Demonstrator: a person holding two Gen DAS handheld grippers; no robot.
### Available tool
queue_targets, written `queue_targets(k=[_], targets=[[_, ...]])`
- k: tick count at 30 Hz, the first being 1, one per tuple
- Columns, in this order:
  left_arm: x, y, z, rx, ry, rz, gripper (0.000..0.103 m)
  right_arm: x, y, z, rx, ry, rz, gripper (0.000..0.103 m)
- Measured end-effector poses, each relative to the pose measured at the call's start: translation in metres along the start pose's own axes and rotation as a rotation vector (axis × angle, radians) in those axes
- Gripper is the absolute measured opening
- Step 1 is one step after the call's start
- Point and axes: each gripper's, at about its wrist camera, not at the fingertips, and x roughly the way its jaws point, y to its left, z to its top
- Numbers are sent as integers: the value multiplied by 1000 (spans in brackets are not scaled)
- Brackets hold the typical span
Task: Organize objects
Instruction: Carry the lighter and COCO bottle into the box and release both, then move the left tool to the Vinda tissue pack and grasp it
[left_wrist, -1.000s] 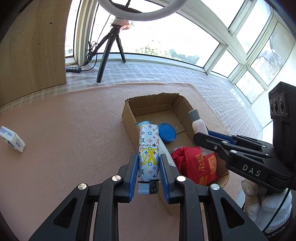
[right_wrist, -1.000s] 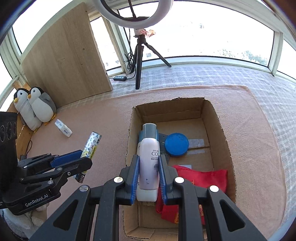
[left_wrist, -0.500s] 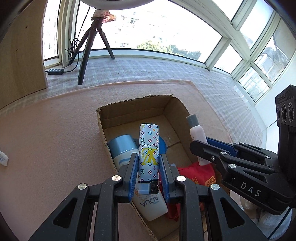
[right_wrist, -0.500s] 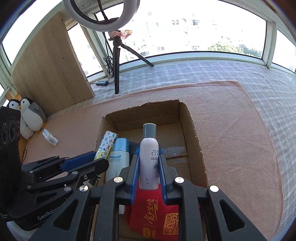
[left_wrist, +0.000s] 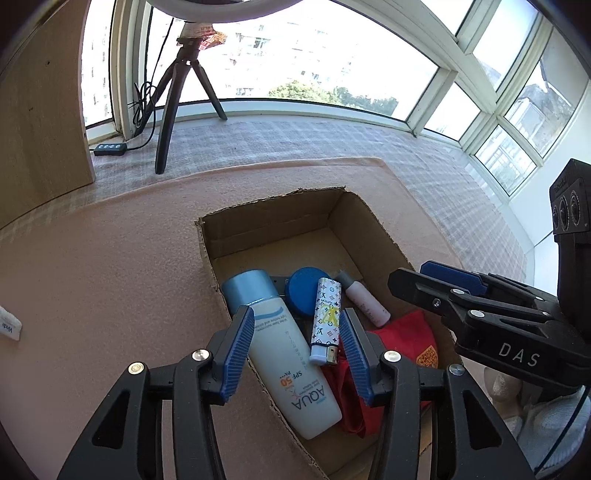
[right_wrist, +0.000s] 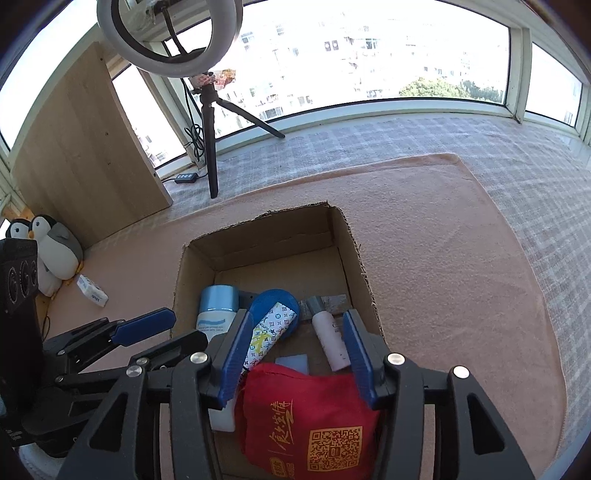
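lighter (left_wrist: 325, 319) lies flat, metal end seemingly toward camera.

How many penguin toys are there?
2. Both sit together by the wooden board at the far left of the right wrist view: one penguin in front, the other penguin peeking out behind it. More could be hidden.

A cardboard box (right_wrist: 352, 258) is set on a mat (right_wrist: 443, 240). Inside it, a sunscreen bottle (left_wrist: 284, 354) is laid along the left wall, a lighter (left_wrist: 325, 319) just to its right, then a small bottle (left_wrist: 364, 301); a round lid (left_wrist: 304, 288) is lodged behind them, and a pouch (right_wrist: 310, 417) is placed nearest the cameras.
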Motion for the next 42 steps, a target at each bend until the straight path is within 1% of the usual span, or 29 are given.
queue_targets(k=[6, 12, 17, 22, 25, 28, 32, 37, 40, 42], targets=[[-18, 16, -8, 1, -16, 16, 52, 2, 9, -1, 0, 8, 3, 47], [-43, 55, -17, -34, -33, 57, 52, 3, 31, -9, -10, 20, 28, 47], [-65, 106, -28, -88, -35, 122, 52, 3, 55, -17, -22, 30, 58, 47], [-87, 171, -35, -198, -49, 193, 52, 3, 81, -28, -39, 44, 86, 47], [-98, 208, -39, -276, -57, 213, 51, 3, 97, -35, -45, 53, 108, 47], [-105, 237, -40, -306, -57, 242, 51, 3, 115, -42, -54, 63, 130, 47], [-113, 268, -34, -325, -63, 274, 51, 1, 137, -49, -79, 74, 145, 47], [-117, 300, -16, -328, -87, 317, 51, -1, 156, -58, -92, 86, 149, 47], [-112, 316, -5, -315, -81, 356, 51, -1, 164, -64, -97, 99, 141, 47], [-104, 325, 1, -307, -60, 372, 51, -1, 167, -68, -97, 105, 133, 47]])
